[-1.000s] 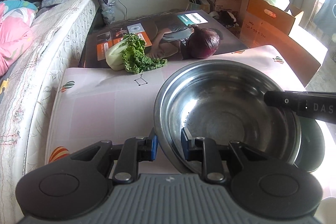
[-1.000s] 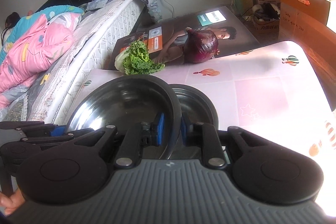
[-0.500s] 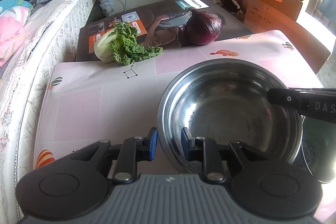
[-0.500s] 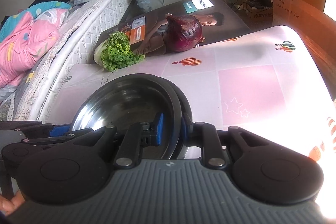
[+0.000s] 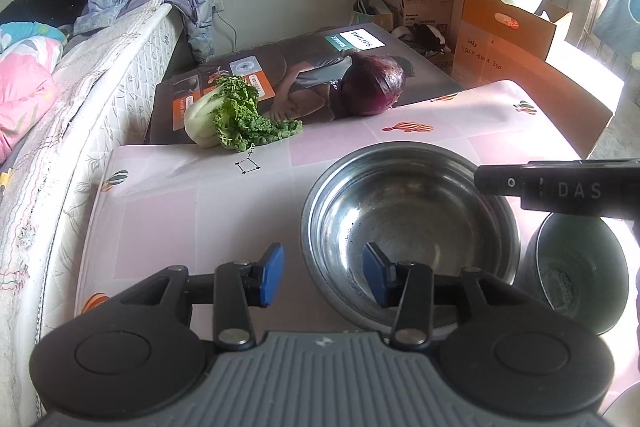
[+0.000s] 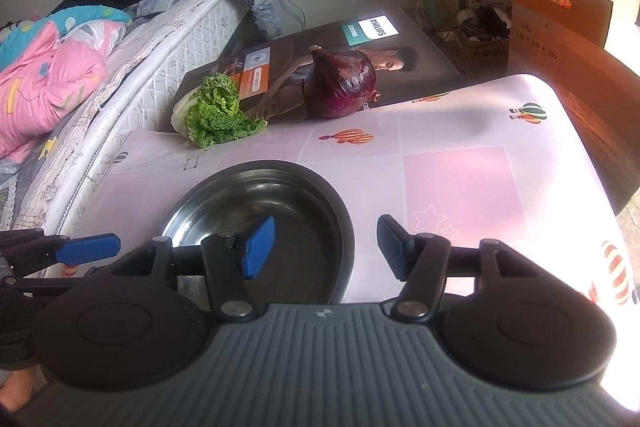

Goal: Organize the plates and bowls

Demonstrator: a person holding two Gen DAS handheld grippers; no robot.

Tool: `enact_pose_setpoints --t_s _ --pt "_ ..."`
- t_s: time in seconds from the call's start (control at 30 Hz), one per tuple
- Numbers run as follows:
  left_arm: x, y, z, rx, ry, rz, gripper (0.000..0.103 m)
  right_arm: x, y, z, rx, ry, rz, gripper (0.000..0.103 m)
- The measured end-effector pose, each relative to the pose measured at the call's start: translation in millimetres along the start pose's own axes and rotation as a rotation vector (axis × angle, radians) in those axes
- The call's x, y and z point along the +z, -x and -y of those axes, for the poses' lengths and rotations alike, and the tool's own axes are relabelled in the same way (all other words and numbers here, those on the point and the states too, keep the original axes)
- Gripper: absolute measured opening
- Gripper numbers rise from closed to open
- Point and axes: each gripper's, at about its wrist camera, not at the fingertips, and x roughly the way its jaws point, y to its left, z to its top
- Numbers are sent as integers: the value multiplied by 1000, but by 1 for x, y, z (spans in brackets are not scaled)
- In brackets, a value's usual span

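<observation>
My left gripper (image 5: 323,277) is opening: its blue pads straddle the near rim of the large steel bowl (image 5: 408,227) without pressing it. The bowl is round, polished, lightly speckled and empty, resting on the pink balloon-print table cover (image 5: 160,211). A smaller, darker bowl (image 5: 576,267), its inside empty apart from a faint pattern at the bottom, sits just beside it at 3 o'clock.

My right gripper (image 6: 326,247) is also opening; its left pad hangs over the large bowl's interior, its right pad outside the rim, neither touching.

At 11 o'clock from the large bowl a leafy, crinkled green cabbage (image 5: 232,115) lies at the table's far edge. At 12 o'clock a glossy purple red cabbage (image 5: 372,89) rests on a flat printed carton (image 5: 304,67). Open cardboard boxes (image 5: 512,35) holding bags stand beyond. A quilted mattress (image 5: 80,99) borders the table at 9 o'clock.
</observation>
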Motion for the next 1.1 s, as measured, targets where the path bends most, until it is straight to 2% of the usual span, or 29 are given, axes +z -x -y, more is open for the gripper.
enact_pose_setpoints --t_s 0.2,0.33,0.43,0.6,0.73,0.8,0.87,0.9,1.1 --pt "-8 23 7 -43 -5 24 47 -2 42 28 84 -92 34 57" --pt "-14 39 22 -87 -37 23 50 -10 74 48 76 -109 42 57" --pt "-22 48 43 -151 -84 9 52 -22 91 66 50 -124 21 57" --pt "-31 50 78 -212 -142 4 53 -43 102 93 36 -174 -19 57" --pt "-32 38 92 -256 -101 -12 52 -56 92 109 45 -217 -59 56" --pt "-30 28 95 -270 -66 -31 49 -59 85 113 42 -223 -70 55" --pt "-27 18 97 -272 -43 -47 39 -60 75 118 43 -235 -79 53" --pt "-26 11 99 -269 -36 -58 38 -61 72 120 45 -241 -82 52" --pt "-24 -8 112 -229 -80 -67 20 -61 47 130 52 -270 -98 29"
